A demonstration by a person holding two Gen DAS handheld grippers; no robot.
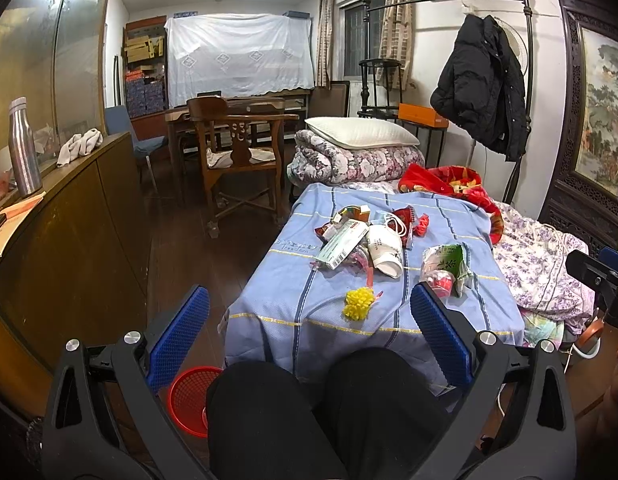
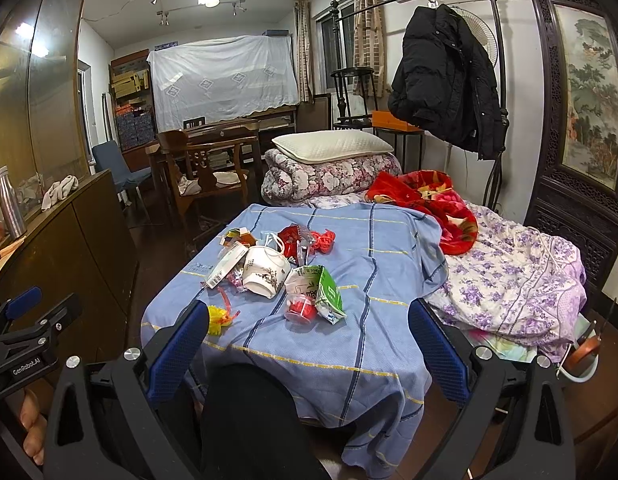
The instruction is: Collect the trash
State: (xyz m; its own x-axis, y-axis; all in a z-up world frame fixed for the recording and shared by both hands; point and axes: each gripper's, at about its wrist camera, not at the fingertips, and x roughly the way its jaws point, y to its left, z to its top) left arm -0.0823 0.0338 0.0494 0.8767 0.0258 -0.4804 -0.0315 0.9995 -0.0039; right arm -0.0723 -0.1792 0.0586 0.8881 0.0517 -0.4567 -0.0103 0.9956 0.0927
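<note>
Trash lies on a blue striped sheet (image 1: 309, 304) over the bed end: a white paper cup (image 1: 385, 250), a flat box with a barcode (image 1: 341, 248), a green and white carton (image 1: 449, 264), a yellow pompom (image 1: 359, 303) and red wrappers (image 1: 405, 218). The cup (image 2: 265, 274), carton (image 2: 321, 290) and pompom (image 2: 219, 318) also show in the right wrist view. A red mesh basket (image 1: 189, 396) stands on the floor at the bed's left foot. My left gripper (image 1: 309, 316) is open and empty, short of the trash. My right gripper (image 2: 309, 328) is open and empty, facing the pile.
A low wooden cabinet (image 1: 69, 248) with a steel bottle (image 1: 23, 148) runs along the left. A wooden chair (image 1: 237, 160) and table stand beyond. Folded quilt, pillow (image 1: 361, 132) and red blanket (image 2: 437, 208) lie further up the bed. The person's dark knees (image 1: 329, 408) are below.
</note>
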